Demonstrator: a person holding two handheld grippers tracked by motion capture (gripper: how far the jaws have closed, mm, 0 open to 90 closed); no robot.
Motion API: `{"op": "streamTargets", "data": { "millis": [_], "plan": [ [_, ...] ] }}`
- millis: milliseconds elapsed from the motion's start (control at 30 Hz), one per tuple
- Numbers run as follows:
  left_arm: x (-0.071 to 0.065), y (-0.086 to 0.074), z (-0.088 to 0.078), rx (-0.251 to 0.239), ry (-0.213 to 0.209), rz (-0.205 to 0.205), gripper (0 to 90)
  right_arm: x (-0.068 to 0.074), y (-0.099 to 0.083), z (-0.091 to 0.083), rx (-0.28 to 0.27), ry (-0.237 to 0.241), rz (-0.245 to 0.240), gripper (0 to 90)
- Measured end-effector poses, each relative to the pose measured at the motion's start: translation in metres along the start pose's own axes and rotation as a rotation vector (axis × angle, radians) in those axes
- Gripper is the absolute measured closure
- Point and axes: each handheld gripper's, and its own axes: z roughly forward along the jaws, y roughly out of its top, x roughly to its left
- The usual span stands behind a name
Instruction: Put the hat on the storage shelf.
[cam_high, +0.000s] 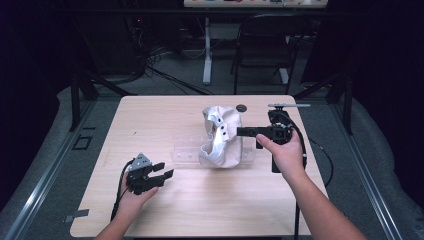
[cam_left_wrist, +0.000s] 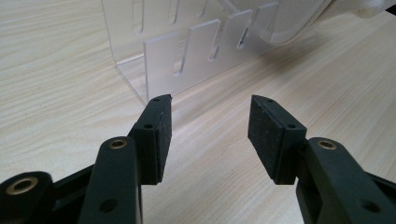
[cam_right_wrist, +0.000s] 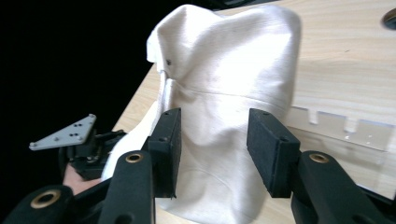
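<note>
A white cloth cap (cam_high: 220, 137) hangs over a clear slotted plastic rack (cam_high: 187, 154) in the middle of the wooden table (cam_high: 150, 115). My right gripper (cam_high: 240, 131) is level at the cap's right side and points left at it. In the right gripper view its jaws (cam_right_wrist: 215, 119) stand open, with the cap (cam_right_wrist: 224, 70) close in front and no pad pressing on it. My left gripper (cam_high: 165, 170) rests near the front left, open and empty. In the left gripper view its jaws (cam_left_wrist: 210, 105) point at the rack's (cam_left_wrist: 187, 51) near end.
A small dark round object (cam_high: 241, 107) lies on the table behind the cap. A black folding chair (cam_high: 265, 45) and floor cables stand beyond the far edge. The left gripper (cam_right_wrist: 79, 144) shows at the left of the right gripper view, past the cap.
</note>
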Motion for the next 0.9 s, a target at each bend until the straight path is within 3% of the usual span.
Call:
{"op": "streamTargets", "data": {
  "millis": [267, 367, 467, 700, 900],
  "plan": [
    [0.000, 0.000, 0.000, 0.000, 0.001, 0.001, 50.3, -0.008, -0.016, -0.007, -0.017, -0.033, -0.027, 54.8],
    [-0.001, 0.000, 0.001, 0.002, 0.004, 0.002, 50.3, -0.012, -0.031, -0.010, -0.040, -0.068, -0.050, 55.2],
    [-0.001, 0.000, 0.000, -0.002, 0.003, 0.004, 50.2, -0.014, -0.036, -0.011, -0.047, -0.073, -0.053, 55.2],
    [0.000, 0.000, 0.001, 0.005, 0.005, 0.003, 50.3, -0.025, -0.067, -0.015, -0.070, -0.109, -0.090, 54.0],
    [0.000, -0.001, 0.002, 0.006, 0.006, -0.001, 50.2, -0.036, -0.087, -0.014, -0.074, -0.123, -0.080, 53.8]
  ]
}}
